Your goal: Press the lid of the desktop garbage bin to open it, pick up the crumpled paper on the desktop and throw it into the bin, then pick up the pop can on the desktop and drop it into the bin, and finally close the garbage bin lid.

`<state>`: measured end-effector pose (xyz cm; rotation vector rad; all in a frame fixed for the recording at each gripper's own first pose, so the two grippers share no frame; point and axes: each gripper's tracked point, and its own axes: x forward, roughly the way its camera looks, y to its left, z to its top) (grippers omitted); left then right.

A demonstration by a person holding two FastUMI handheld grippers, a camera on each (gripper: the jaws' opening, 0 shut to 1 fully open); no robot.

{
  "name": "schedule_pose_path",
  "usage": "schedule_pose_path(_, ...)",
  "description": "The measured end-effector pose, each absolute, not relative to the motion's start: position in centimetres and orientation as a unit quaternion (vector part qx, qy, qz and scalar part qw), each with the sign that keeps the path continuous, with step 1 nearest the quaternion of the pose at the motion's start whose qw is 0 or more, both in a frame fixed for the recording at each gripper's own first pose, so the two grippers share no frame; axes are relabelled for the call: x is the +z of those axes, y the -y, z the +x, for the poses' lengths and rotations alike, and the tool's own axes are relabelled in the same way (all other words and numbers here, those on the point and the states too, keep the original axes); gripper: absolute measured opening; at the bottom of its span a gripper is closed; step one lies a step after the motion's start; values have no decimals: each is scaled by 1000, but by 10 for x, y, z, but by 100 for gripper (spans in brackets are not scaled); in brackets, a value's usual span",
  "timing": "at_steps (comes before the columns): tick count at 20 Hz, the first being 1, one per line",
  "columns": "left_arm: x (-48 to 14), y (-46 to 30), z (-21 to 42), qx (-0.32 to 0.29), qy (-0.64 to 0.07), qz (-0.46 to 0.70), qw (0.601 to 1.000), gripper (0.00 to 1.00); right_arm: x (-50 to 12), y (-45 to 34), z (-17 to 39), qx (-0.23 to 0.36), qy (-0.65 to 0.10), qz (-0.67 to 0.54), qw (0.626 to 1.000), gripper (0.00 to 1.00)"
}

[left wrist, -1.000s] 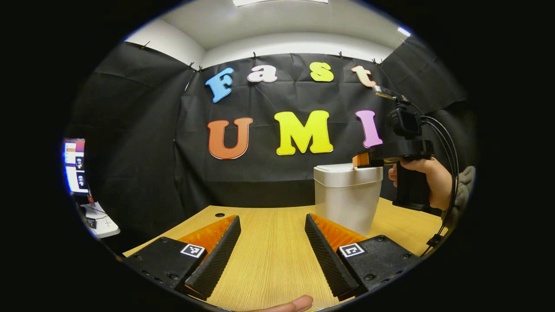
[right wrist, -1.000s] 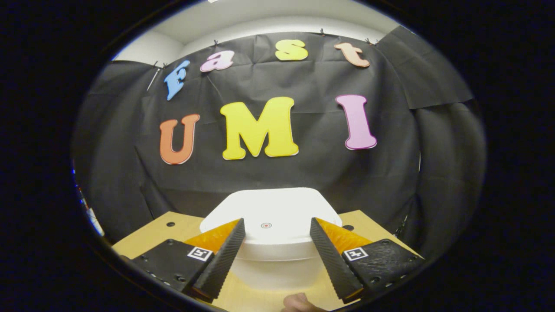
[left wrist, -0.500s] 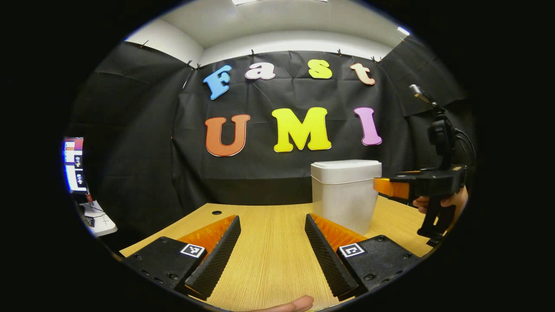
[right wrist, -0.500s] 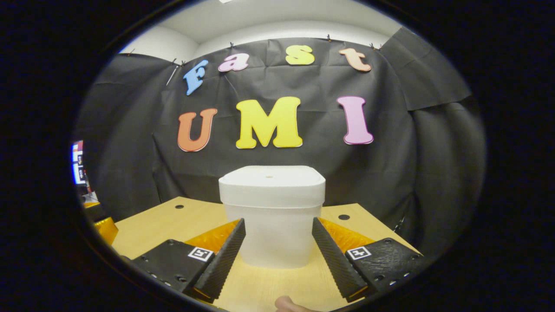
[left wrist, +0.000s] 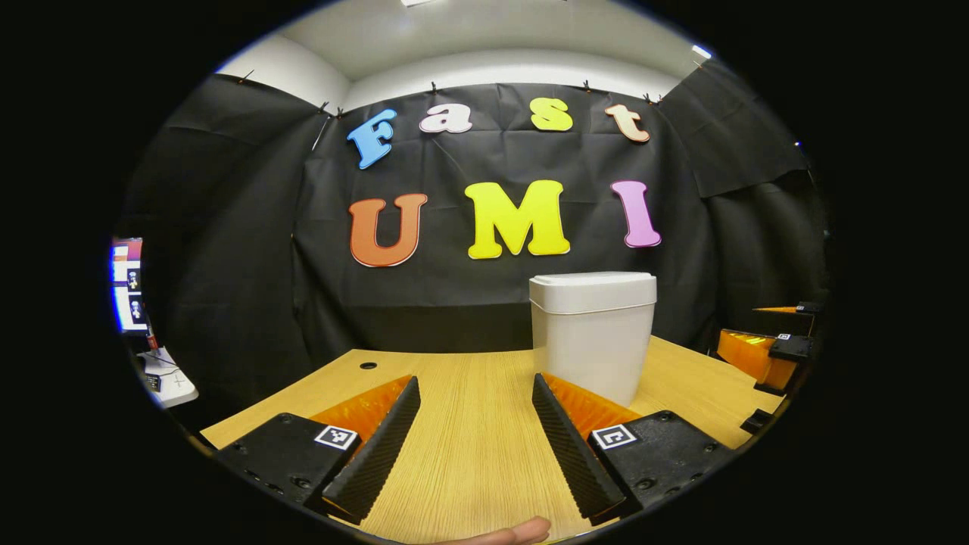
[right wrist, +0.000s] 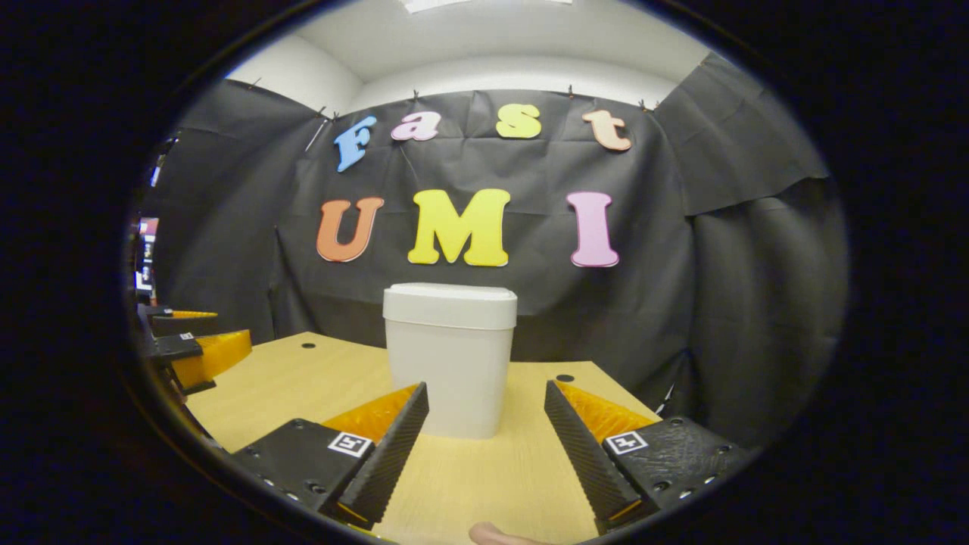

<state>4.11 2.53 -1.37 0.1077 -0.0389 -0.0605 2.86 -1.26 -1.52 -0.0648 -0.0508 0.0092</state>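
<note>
left gripper fingers spread, holding nothing, low over the bench. right gripper fingers also apart and empty. garbage bin stands upright on the bench just ahead of the right gripper, lid closed (in the left gripper view it sits ahead to the right).

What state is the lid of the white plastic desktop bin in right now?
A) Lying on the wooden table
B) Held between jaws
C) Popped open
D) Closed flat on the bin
D: the lid sits flat and closed on the white plastic desktop bin, and both grippers' jaws stand open, apart from it.
</note>
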Motion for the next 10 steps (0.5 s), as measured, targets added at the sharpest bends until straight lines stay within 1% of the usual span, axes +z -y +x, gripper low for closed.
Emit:
schedule_pose_path(1,-12,-21,40,-34,22,55,998,96,-10,13,21,5,36,-37,999,96)
schedule_pose_path(6,-15,-6,37,-44,26,69,996,96,-6,3,4,9,61,-77,995,95)
schedule_pose_path(10,-21,-10,38,-41,12,68,997,93,-3,-9,-2,16,78,-109,991,95)
